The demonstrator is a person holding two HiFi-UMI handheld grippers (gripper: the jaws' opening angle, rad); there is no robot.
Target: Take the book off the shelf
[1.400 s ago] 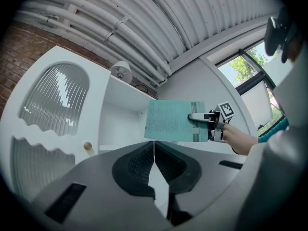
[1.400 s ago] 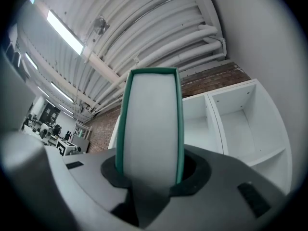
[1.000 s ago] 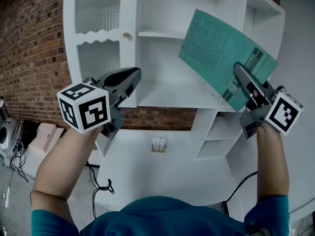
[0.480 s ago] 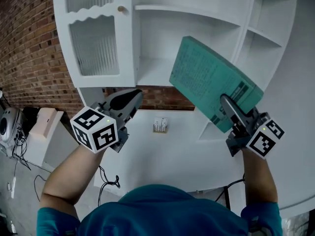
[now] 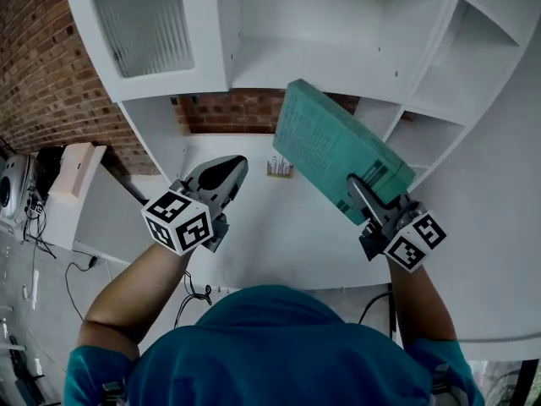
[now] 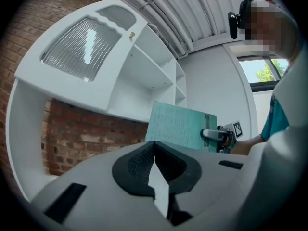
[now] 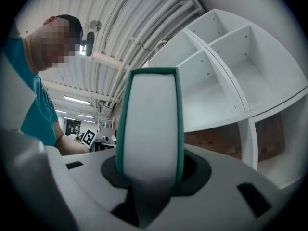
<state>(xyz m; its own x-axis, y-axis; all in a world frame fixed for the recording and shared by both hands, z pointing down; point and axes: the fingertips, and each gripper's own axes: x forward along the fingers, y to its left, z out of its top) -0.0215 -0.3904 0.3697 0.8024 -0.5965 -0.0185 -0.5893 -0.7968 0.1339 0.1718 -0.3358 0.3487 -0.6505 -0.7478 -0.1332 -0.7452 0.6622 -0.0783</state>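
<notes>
Since the book [image 5: 334, 150] hangs in the air clear of the white shelf unit [image 5: 338, 57], pinched by its lower edge in my right gripper [image 5: 362, 197], I judge the taking-off done; all that may be left is to put it down somewhere. My left gripper [image 5: 224, 172] holds nothing, its jaws pressed together. Below both lies a plain white surface [image 5: 279, 235], probably a desk top, though the steep angle makes that hard to confirm. Behind the unit runs a brick wall [image 5: 42, 83], and cables [image 5: 34, 239] trail on the floor at the left.
</notes>
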